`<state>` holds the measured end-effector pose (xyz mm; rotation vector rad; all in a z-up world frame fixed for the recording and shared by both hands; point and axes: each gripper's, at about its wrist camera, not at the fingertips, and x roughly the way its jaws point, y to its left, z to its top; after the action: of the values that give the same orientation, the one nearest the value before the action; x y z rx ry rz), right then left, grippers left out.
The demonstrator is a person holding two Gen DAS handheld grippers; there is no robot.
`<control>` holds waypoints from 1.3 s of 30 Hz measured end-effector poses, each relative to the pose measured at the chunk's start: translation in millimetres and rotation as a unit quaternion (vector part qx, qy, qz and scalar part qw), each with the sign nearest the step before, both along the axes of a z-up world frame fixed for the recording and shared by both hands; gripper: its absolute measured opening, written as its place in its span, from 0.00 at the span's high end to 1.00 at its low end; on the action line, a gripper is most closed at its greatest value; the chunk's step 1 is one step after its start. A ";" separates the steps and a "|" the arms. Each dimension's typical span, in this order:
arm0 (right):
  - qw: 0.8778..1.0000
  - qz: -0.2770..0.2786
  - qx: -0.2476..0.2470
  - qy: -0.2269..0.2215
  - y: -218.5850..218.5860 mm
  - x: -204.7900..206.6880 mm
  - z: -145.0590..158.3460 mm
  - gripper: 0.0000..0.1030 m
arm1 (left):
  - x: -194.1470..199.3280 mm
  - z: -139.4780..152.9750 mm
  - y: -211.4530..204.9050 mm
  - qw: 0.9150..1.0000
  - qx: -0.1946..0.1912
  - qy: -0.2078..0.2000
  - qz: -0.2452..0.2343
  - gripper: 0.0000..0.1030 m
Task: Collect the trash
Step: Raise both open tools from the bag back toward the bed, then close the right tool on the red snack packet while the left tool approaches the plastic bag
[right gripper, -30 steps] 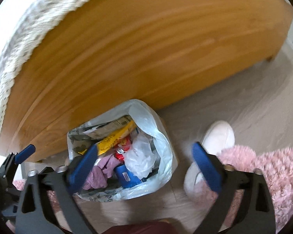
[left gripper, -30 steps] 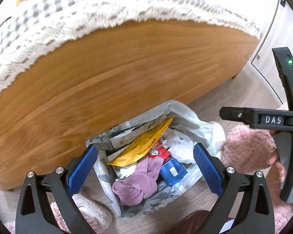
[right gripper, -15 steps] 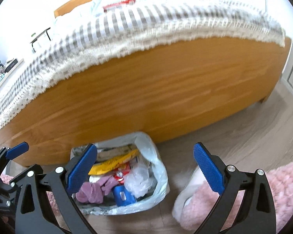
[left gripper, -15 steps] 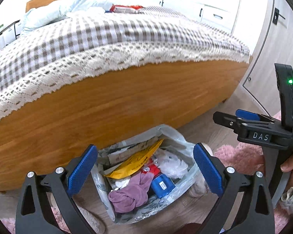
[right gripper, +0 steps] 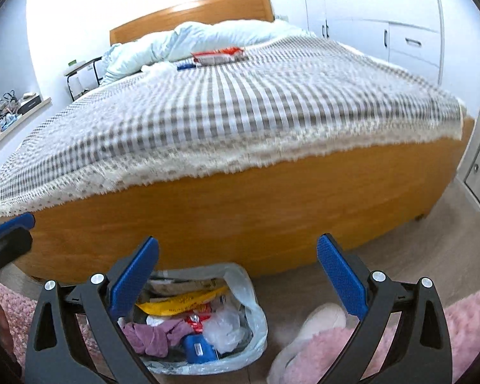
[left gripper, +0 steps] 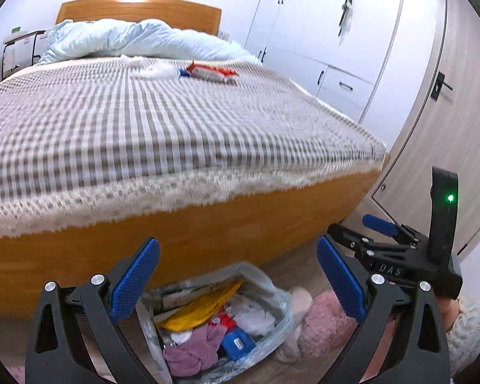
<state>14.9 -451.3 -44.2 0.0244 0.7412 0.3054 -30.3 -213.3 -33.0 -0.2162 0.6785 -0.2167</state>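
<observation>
A clear plastic trash bag (left gripper: 272,291) (right gripper: 252,307) sits on the floor against the bed's wooden footboard, filled with a yellow wrapper (left gripper: 201,307), purple cloth (left gripper: 192,352), a blue item and white plastic. On the bed lie a red and white snack wrapper (left gripper: 212,72) (right gripper: 217,55), crumpled white tissue (left gripper: 153,69) and a small blue item (right gripper: 185,66). My left gripper (left gripper: 236,278) is open and empty above the bag. My right gripper (right gripper: 236,275) is open and empty too; it also shows in the left wrist view (left gripper: 384,240).
The bed (left gripper: 144,121) has a checked cover with a lace fringe and a pale blue duvet (left gripper: 137,40) at the head. White wardrobes (left gripper: 329,32) stand on the right. A pink fluffy rug (right gripper: 400,336) and a white slipper (right gripper: 320,320) lie beside the bag.
Both grippers have tilted upward, so the view swung from the bag and footboard to the bed top and its trash. Both stay open.
</observation>
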 end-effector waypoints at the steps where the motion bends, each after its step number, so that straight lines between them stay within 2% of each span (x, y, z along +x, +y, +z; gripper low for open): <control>1: 1.000 -0.001 -0.002 -0.006 0.4 2.4 5.0 0.08 | 2.0 3.6 1.9 1.000 0.001 -0.003 0.003 0.07; 4: 1.000 -0.002 -0.002 -0.026 1.9 10.0 20.5 0.08 | 10.1 17.2 8.8 1.000 0.012 -0.014 0.013 0.07; 8: 0.999 -0.006 0.005 -0.054 6.3 24.7 45.5 0.08 | 21.9 40.5 21.2 0.999 0.001 -0.035 0.017 0.07; 14: 0.996 -0.009 0.015 -0.092 16.4 51.6 79.3 0.08 | 44.0 81.1 34.9 0.996 0.018 -0.077 0.028 0.07; 23: 0.991 -0.007 0.012 -0.131 34.0 85.1 116.1 0.08 | 85.0 121.8 54.8 0.994 0.022 -0.104 0.038 0.07; 28: 0.989 -0.007 0.006 -0.151 39.6 103.6 131.0 0.08 | 99.2 130.6 60.3 0.993 0.029 -0.111 0.037 0.07; 39: 0.988 0.015 -0.012 -0.155 68.0 164.8 138.9 0.08 | 149.7 135.0 75.1 0.992 0.050 -0.107 0.034 0.07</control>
<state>179.7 -383.3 94.7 -0.0561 0.4367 0.3192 119.4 -138.2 101.9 -0.1177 0.4664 -0.1380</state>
